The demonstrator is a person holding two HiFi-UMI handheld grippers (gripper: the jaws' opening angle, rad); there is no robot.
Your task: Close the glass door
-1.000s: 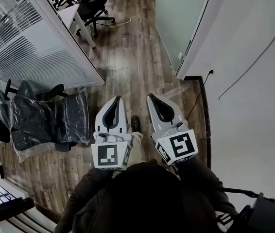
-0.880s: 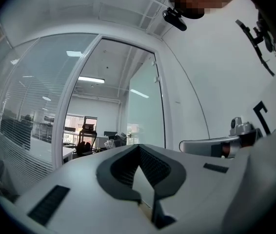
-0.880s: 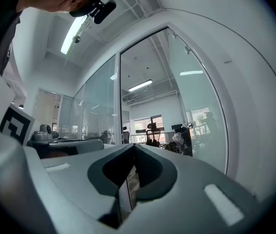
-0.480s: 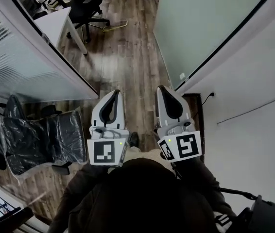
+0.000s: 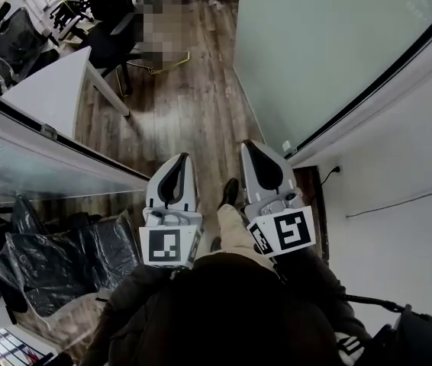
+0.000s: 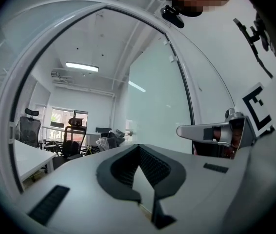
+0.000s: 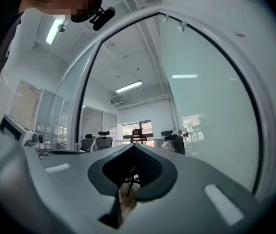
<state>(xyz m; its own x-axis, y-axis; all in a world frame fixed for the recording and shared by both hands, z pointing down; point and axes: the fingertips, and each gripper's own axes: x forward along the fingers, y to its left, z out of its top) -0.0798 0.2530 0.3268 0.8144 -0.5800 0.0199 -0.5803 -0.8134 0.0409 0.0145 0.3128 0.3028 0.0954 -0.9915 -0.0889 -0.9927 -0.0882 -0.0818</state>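
Head view looks steeply down on a person standing in a doorway on a wooden floor [image 5: 193, 105]. The left tongs [image 5: 182, 158] and right tongs [image 5: 246, 146] are held side by side at waist height and point forward into the room. The glass door [image 5: 315, 44] stands open on the person's right, a large frosted panel with a dark edge, swung in beside the white wall [image 5: 399, 174]. It is near the right tongs but not touching them.

In the left gripper view the left tongs [image 6: 139, 146] have their tips together, with nothing between them. The right gripper view shows the right tongs [image 7: 133, 146] closed and empty in the same way, with the door's pane [image 7: 211, 111] filling the right of that view. Holding both pairs shut and level probably just keeps them clear of the frame in the doorway.

A white counter [image 5: 48, 90] and plastic-wrapped chairs [image 5: 40, 258] sit behind a glass partition on the left, well away from the door. The door has not yet been gripped or pushed. I judge the right tongs are the better placed to reach its edge or handle, though no handle can be made out.
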